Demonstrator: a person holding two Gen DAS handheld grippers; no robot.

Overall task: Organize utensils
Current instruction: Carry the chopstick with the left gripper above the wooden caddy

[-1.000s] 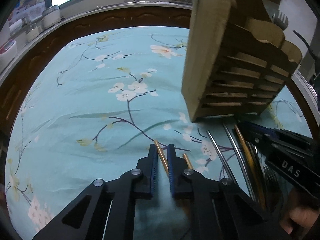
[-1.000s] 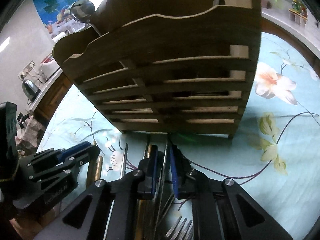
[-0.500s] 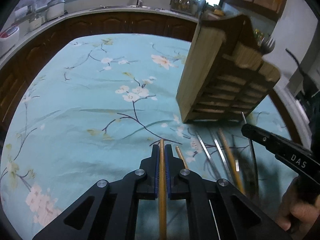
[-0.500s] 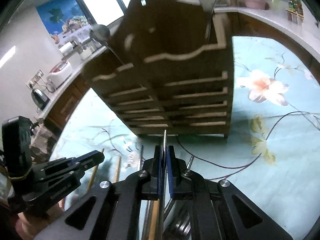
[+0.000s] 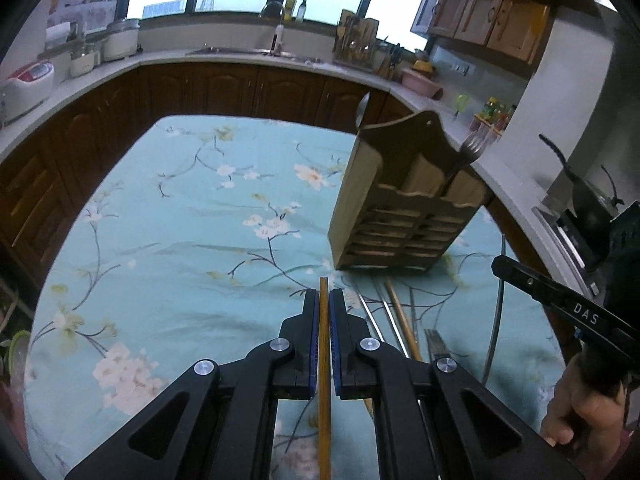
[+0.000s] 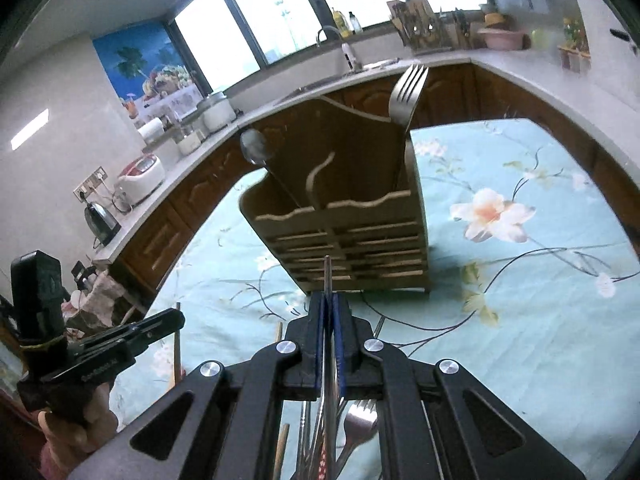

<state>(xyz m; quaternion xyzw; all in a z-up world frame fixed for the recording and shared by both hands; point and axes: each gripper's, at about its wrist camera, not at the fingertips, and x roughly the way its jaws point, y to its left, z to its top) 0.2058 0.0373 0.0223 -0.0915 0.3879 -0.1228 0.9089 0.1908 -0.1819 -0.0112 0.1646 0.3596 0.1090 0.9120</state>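
Observation:
My left gripper (image 5: 324, 300) is shut on a gold chopstick (image 5: 324, 360) and holds it above the floral tablecloth. My right gripper (image 6: 328, 304) is shut on a thin silver utensil handle (image 6: 327, 276); it also shows in the left wrist view (image 5: 496, 308). The wooden slatted utensil holder (image 5: 404, 216) stands ahead of both grippers and shows in the right wrist view (image 6: 348, 216). A fork (image 6: 406, 92) and a spoon (image 6: 256, 150) stand in it. Loose chopsticks and utensils (image 5: 400, 316) lie on the cloth in front of the holder.
A fork (image 6: 358, 424) and other utensils lie under my right gripper. The left gripper and its hand (image 6: 80, 360) show at lower left in the right wrist view. Dark wood cabinets and a counter (image 5: 240, 60) with a sink and appliances curve behind the table.
Both grippers closed on their utensils and lifted up and back from the cloth. The holder now looks smaller and farther away in both views.

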